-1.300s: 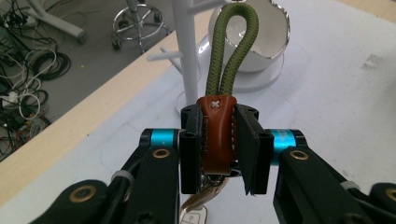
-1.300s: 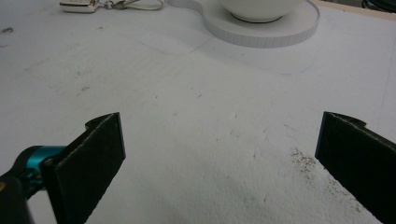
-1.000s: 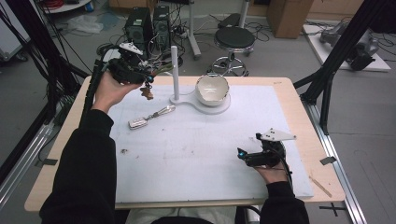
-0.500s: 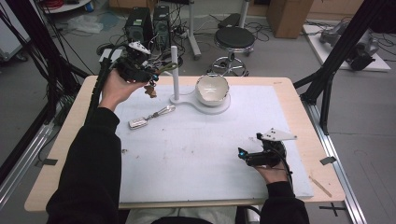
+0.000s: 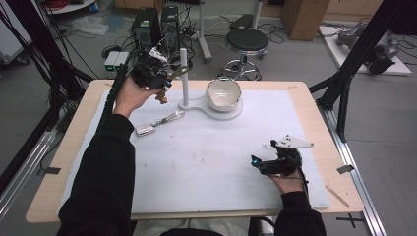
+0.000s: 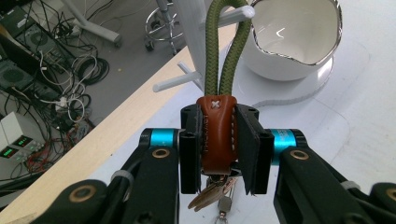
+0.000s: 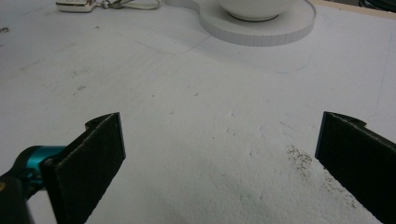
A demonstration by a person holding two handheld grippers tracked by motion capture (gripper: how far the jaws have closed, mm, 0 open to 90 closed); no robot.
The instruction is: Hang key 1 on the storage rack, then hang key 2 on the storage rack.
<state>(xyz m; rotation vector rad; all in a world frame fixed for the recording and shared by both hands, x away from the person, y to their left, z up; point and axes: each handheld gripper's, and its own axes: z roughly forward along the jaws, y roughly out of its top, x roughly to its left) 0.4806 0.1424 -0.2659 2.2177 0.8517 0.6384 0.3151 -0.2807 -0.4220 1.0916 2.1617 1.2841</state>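
Observation:
My left gripper (image 5: 156, 78) (image 6: 218, 140) is shut on the brown leather tab (image 6: 217, 135) of a keychain. Its olive cord loop (image 6: 212, 56) rises to an upper peg (image 6: 243, 12) of the white stand (image 5: 183, 73), and the frame edge cuts off the loop's top. Keys (image 6: 212, 193) dangle below the jaws. A white bowl (image 5: 223, 93) sits on the stand's round base (image 5: 237, 113). A second keychain with a white fob (image 5: 152, 125) lies flat on the mat. My right gripper (image 5: 263, 164) (image 7: 219, 154) rests open near the front right, with nothing between its jaws.
A white mat (image 5: 206, 162) covers the wooden table (image 5: 314, 123). Lower pegs (image 6: 175, 81) stick out from the stand's post. Beyond the far edge are a stool (image 5: 245, 42), computer boxes (image 5: 157, 24) and cables on the floor.
My left gripper has carried the keychain up and to the right, from left of the stand to its upper peg. The right gripper has stayed still and open.

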